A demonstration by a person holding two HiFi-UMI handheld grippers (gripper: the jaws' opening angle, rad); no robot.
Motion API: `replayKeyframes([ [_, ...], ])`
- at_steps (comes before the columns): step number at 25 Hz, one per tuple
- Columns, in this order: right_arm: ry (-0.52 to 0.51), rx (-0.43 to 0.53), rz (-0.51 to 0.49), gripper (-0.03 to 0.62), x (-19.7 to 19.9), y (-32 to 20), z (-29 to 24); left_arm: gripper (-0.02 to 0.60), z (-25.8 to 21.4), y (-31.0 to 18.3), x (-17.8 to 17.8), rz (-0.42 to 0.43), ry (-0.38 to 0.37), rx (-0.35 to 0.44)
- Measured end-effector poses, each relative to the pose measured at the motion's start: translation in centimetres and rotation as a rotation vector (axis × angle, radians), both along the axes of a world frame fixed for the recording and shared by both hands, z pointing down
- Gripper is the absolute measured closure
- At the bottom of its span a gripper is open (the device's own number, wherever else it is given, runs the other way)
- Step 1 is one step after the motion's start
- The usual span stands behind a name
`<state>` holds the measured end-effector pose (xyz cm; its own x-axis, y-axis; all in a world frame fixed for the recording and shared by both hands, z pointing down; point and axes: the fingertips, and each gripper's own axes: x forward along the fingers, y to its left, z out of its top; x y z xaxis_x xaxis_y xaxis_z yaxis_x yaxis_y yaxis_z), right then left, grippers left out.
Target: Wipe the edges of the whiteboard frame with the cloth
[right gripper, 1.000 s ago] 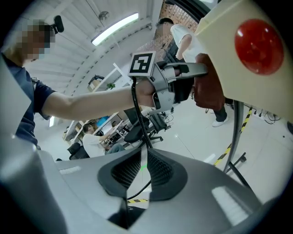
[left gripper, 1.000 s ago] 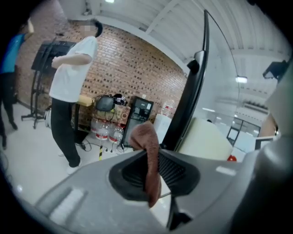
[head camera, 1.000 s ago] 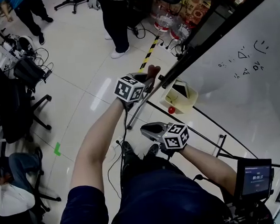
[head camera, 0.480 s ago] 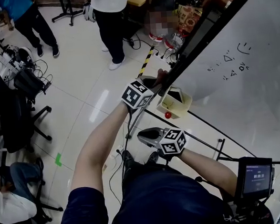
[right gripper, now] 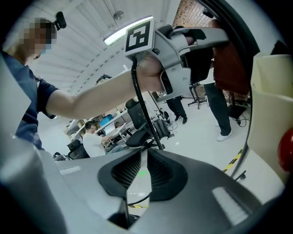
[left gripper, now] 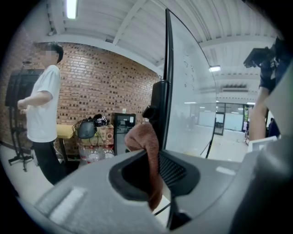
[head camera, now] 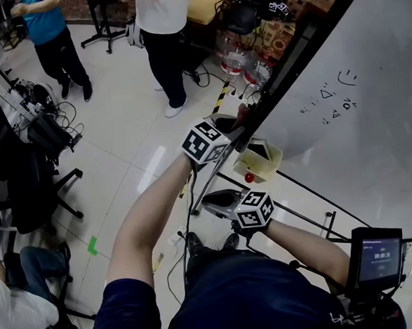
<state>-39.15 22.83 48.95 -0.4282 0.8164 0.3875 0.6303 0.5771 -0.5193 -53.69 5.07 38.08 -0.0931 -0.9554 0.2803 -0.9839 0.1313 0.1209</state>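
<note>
The whiteboard (head camera: 378, 113) stands at the right, and its black frame edge (head camera: 290, 56) runs diagonally up from the middle of the head view. My left gripper (head camera: 226, 132) is shut on a reddish-brown cloth (head camera: 242, 114) and holds it against that edge. In the left gripper view the cloth (left gripper: 147, 146) hangs between the jaws, right beside the frame (left gripper: 166, 68). My right gripper (head camera: 212, 198) hangs lower, off the board, jaws shut with nothing in them. The right gripper view looks up at the left gripper (right gripper: 197, 39) and the cloth (right gripper: 229, 64).
A cream bin (head camera: 258, 156) with a red knob (head camera: 248, 178) sits at the board's foot. Two people (head camera: 165, 29) stand on the tiled floor beyond. Office chairs (head camera: 17, 180) and cables line the left. Water bottles (head camera: 237, 49) stand by the brick wall. A small screen (head camera: 376, 257) is at lower right.
The left gripper and cloth have stayed on the frame edge, shifting slightly along it. The head view has tilted up. The right gripper has barely moved.
</note>
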Motion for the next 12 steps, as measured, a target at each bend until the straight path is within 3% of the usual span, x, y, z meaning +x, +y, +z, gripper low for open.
replayKeyframes([
  [9, -0.060, -0.058, 0.018, 0.549, -2.1, 0.8, -3.8, 0.522, -2.1, -0.2, -0.1, 0.013, -0.036, -0.013],
  [12, -0.066, -0.064, 0.018, 0.549, -2.5, 0.8, -4.2, 0.522, -2.6, -0.2, 0.0, 0.015, -0.007, -0.007],
])
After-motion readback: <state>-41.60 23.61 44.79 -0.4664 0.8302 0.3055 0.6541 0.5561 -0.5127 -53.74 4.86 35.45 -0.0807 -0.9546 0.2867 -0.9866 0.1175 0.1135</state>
